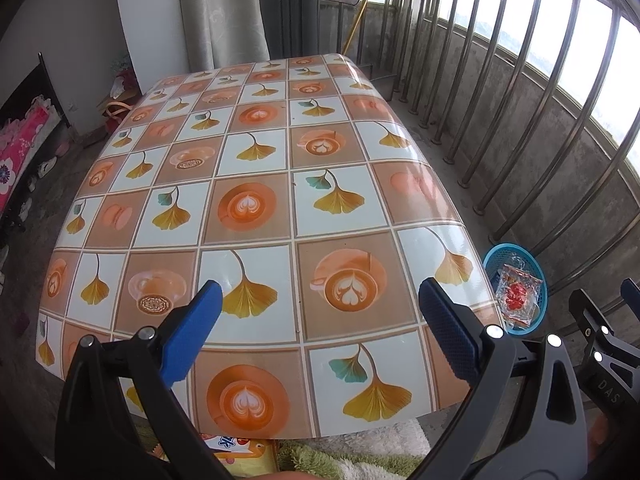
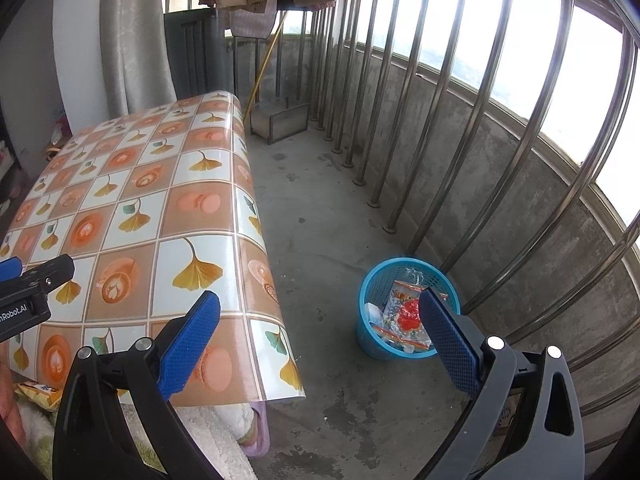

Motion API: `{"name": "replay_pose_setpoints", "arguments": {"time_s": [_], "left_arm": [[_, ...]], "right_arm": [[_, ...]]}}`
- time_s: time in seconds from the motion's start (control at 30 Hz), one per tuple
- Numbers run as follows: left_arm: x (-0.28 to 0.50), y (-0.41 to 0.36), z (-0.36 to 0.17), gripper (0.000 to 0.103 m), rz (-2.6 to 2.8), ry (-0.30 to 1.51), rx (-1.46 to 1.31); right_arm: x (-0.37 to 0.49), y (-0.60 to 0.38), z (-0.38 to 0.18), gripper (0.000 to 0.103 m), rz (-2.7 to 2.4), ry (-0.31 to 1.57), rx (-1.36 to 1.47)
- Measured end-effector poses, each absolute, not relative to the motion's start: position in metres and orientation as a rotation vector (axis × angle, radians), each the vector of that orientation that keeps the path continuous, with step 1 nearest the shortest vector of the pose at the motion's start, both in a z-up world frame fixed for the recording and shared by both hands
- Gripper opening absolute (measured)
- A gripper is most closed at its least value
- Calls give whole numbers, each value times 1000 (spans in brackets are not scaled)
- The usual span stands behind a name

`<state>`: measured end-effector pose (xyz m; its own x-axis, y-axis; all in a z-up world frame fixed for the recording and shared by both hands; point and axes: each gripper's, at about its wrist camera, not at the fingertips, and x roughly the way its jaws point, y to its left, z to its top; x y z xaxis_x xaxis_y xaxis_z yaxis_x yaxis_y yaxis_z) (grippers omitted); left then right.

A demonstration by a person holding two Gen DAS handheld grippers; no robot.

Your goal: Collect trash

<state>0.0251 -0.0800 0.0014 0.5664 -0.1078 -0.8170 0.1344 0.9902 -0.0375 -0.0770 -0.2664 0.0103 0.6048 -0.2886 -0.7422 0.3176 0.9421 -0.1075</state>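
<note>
Nearest my lenses are the two tools themselves: my left gripper (image 1: 320,300) hangs over the near edge of the table (image 1: 256,184) with its blue pads spread wide and nothing between them, and my right gripper (image 2: 320,312) sits off the table's right corner, likewise spread and empty.

The table, under its ginkgo-and-coffee cloth, shows no litter anywhere on top that I can make out. To its right, on the concrete floor by the railing (image 2: 460,120), stands the blue bin (image 2: 370,332). Inside it lie crumpled clear wrappers (image 2: 404,312) with red print, so I judge the collecting largely done.

One yellow packet (image 1: 240,454) peeks out below the near table edge, beside a shaggy mat (image 1: 360,456); whether it counts as trash I cannot tell.

What any further drop turns on: the bin lies ahead and slightly right of my right gripper, well below it, and well right of my left one. The right hand is clearly nearer, so it should carry.
</note>
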Motion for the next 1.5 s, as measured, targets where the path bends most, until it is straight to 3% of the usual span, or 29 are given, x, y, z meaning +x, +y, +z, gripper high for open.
{"name": "replay_pose_setpoints", "arguments": {"time_s": [1.5], "left_arm": [[29,-52,-3,94,-74,982,16]], "right_arm": [[-62,-259,15,97,-334,842,12]]}}
